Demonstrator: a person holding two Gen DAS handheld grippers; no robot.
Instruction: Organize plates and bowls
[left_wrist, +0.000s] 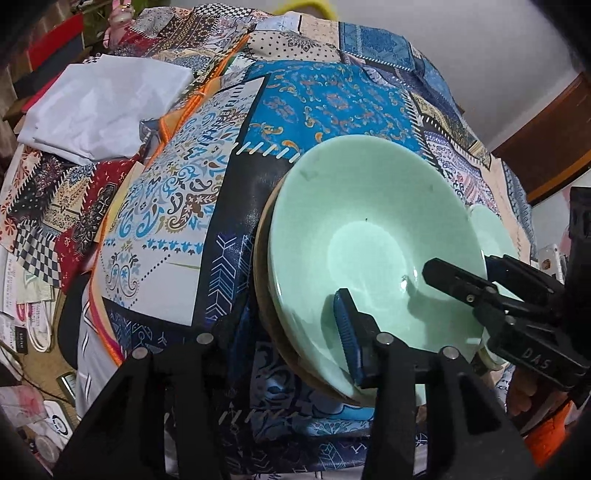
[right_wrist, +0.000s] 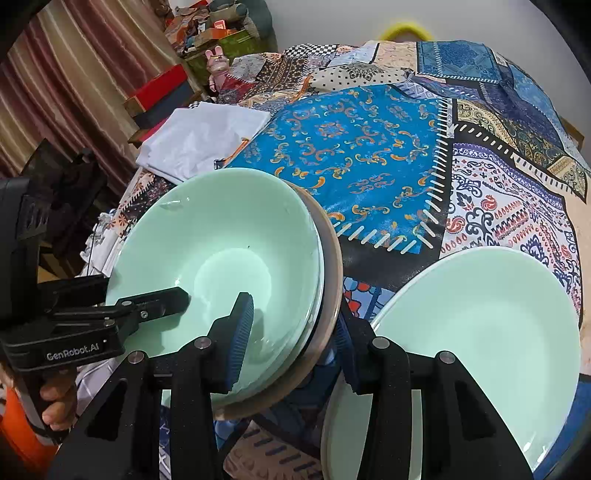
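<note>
Patchwork cloth (right_wrist: 354, 155) covers the table beyond both claws. Green plate (right_wrist: 491, 332) lies just right of the right claw (right_wrist: 295, 343). Green bowl (left_wrist: 369, 229), stacked on a tan one (right_wrist: 332, 280), is clamped by its rim in the right claw. Left claw (left_wrist: 291, 332): one finger inside the bowl, the other hidden; state cannot be told.

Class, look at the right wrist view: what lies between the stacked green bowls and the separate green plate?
Only bare patterned tablecloth separates the bowls from the plate.
</note>
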